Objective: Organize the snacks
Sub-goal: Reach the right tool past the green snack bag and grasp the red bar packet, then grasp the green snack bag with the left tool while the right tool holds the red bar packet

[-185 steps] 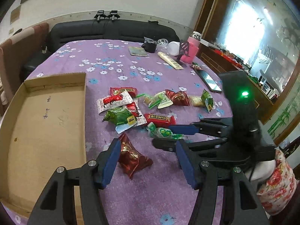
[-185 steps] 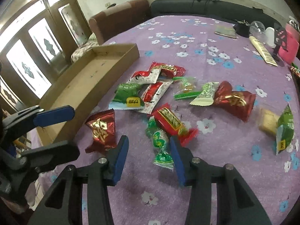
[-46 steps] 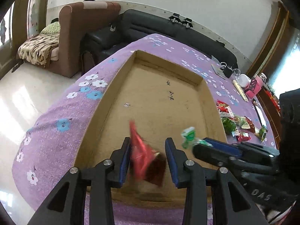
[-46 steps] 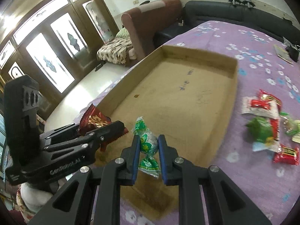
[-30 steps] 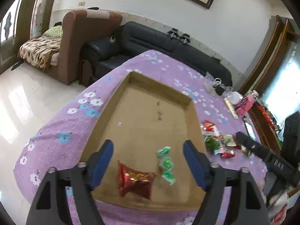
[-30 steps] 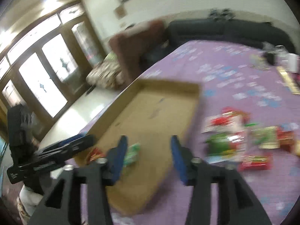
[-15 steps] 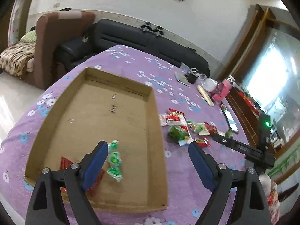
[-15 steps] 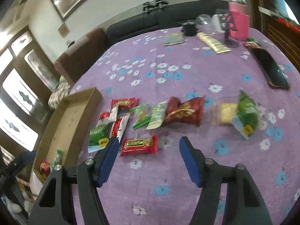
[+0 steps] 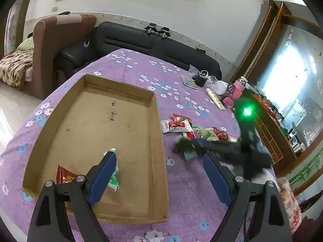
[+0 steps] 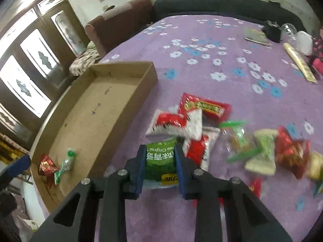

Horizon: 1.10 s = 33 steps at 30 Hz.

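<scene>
now right gripper (image 10: 159, 164) clamps green packet (image 10: 160, 162)

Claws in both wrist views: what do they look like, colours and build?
Both match: the left claw and right claw have matte black angular finger arms with silver screws and blue pads. The right unit's black body shows a glowing green light.

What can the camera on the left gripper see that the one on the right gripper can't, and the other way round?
Only the left view shows the right gripper from outside, reaching into the snack pile, and the wide-open left gripper. Only the right view shows the green packet between its closed fingers. Both show the cardboard box holding the red packet and the green candy.
</scene>
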Each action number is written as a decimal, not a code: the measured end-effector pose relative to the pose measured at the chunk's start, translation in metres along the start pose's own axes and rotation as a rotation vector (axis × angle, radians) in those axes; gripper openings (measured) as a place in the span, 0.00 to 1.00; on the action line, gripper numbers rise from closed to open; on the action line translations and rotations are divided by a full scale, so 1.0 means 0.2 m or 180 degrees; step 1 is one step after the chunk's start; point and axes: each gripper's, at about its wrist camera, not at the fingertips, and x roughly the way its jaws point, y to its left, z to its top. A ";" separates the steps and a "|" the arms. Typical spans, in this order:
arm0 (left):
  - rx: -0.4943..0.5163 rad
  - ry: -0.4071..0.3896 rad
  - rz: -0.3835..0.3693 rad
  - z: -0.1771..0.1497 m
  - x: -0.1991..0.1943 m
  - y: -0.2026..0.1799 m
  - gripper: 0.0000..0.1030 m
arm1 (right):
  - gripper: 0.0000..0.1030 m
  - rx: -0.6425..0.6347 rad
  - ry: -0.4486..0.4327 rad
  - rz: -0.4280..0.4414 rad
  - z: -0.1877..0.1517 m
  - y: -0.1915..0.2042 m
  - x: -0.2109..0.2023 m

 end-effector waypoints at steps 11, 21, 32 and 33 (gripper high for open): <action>0.0276 0.0214 -0.0306 -0.06 0.11 -0.16 0.88 | 0.38 0.0343 -0.0222 0.0125 -0.34 -0.29 -0.45; 0.0705 0.0394 -0.0420 -0.17 0.12 -0.40 0.88 | 0.39 -0.0170 -0.0280 -0.0116 -0.10 -0.30 -0.22; 0.0842 0.0562 -0.0484 -0.21 0.18 -0.47 0.88 | 0.27 -0.0231 0.0210 0.0021 -0.23 -0.32 -0.18; 0.0847 0.0580 -0.0485 -0.21 0.19 -0.48 0.88 | 0.27 -0.0253 0.0209 0.0004 -0.24 -0.32 -0.19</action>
